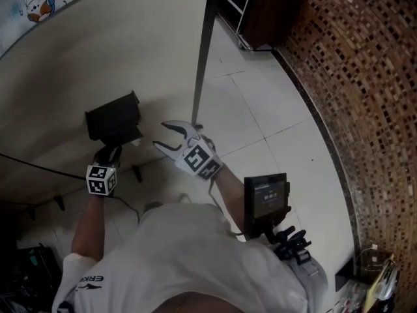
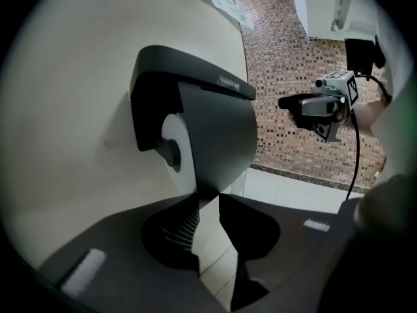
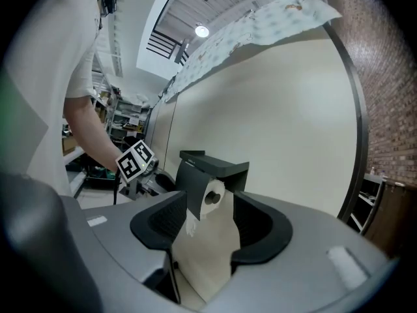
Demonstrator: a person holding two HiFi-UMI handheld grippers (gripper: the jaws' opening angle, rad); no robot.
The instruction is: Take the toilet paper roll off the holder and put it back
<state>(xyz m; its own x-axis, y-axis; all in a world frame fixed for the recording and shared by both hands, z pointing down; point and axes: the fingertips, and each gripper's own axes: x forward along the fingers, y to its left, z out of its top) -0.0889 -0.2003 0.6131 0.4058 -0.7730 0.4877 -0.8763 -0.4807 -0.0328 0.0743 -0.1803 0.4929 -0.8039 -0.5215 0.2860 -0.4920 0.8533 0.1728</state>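
The left gripper [image 1: 115,150] is held out ahead and tilted downward, its jaws parted by a narrow gap. The right gripper [image 1: 160,134] is held just beside it, jaws spread wider with nothing gripped between them

Toilet paper roll [image 2: 173,141] in holder [image 2: 195,77] on wall [image 2: 71,77], left tool [image 2: 208,204] beneath.

left hand-held gripper [image 2: 208,204]: jaws slightly apart, empty | toilet paper roll [image 2: 174,128] on holder [image 2: 215,129]

White roll [image 2: 174,128] apparently sits inside black holder [image 2: 212,132]
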